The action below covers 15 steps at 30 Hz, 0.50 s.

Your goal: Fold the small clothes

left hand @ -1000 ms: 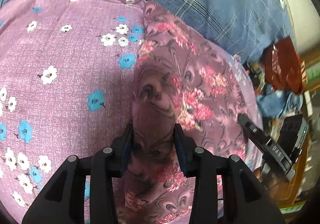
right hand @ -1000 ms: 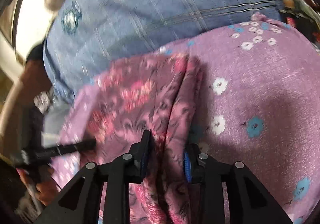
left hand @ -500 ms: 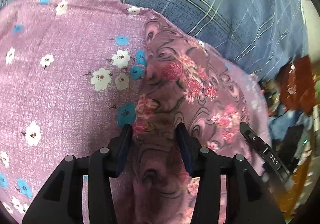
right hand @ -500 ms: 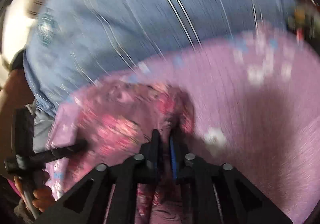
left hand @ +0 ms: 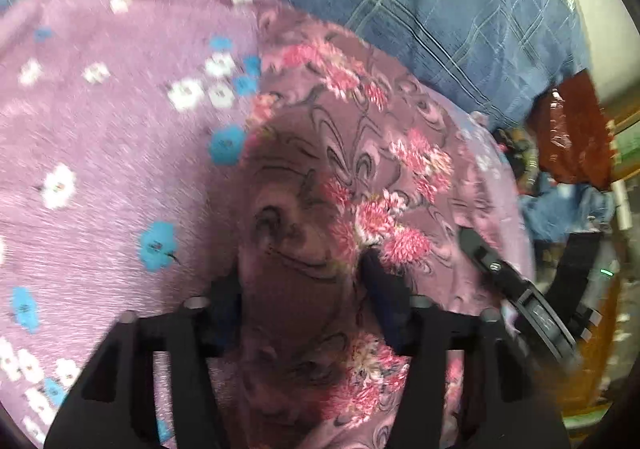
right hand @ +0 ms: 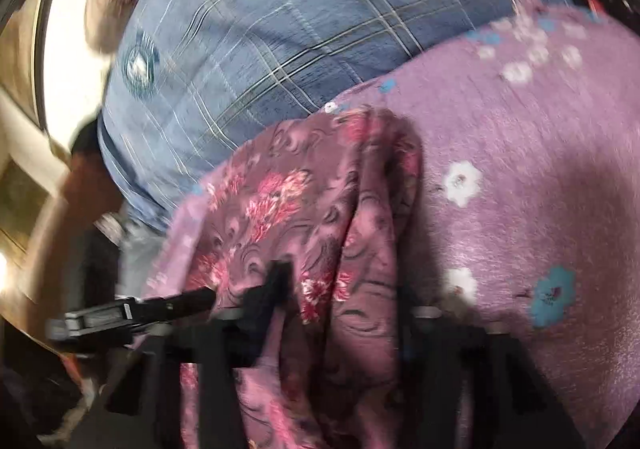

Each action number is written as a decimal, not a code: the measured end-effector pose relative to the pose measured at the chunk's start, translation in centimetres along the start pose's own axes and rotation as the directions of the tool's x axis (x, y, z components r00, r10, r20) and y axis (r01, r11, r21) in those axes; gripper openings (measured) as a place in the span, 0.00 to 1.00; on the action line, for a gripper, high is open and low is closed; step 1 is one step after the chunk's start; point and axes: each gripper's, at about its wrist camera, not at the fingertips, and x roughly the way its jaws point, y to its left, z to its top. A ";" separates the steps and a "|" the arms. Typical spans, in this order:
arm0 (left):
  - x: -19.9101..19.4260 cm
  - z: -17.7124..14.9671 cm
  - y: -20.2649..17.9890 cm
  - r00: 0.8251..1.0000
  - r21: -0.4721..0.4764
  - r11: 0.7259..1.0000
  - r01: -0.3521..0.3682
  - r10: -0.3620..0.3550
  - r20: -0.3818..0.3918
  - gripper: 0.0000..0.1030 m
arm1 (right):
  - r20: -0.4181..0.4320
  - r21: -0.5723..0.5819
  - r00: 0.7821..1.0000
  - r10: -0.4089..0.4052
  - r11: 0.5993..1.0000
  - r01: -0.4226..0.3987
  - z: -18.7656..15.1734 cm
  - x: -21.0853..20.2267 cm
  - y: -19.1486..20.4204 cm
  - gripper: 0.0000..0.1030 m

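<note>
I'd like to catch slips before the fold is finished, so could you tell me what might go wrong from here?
1. The right tongs are opening with the dark floral garment bunched between them, so that end may drop before it lies flat.
2. The left tongs are closing on a thick, rumpled bunch of the garment, so the fold may set with creases.
3. The garment lies on the purple flowered sheet, which the tongs could pinch along with it.
</note>
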 end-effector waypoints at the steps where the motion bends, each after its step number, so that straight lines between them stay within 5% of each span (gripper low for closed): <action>1: -0.5 -0.1 -0.2 1.000 0.009 1.000 -0.011 0.010 0.023 0.34 | 0.022 -0.037 0.999 -0.025 0.999 0.026 0.0 -0.3 0.8 0.25; 7: -3.3 -1.9 -1.7 0.987 0.083 0.990 -0.118 0.108 0.120 0.29 | 0.115 -0.169 0.982 -0.151 0.971 0.169 -1.1 -2.3 4.4 0.22; 15: -9.5 -5.0 -1.1 0.963 0.110 0.979 -0.171 0.142 0.230 0.29 | 0.172 -0.193 0.977 -0.125 0.968 0.158 -3.3 -5.7 9.0 0.22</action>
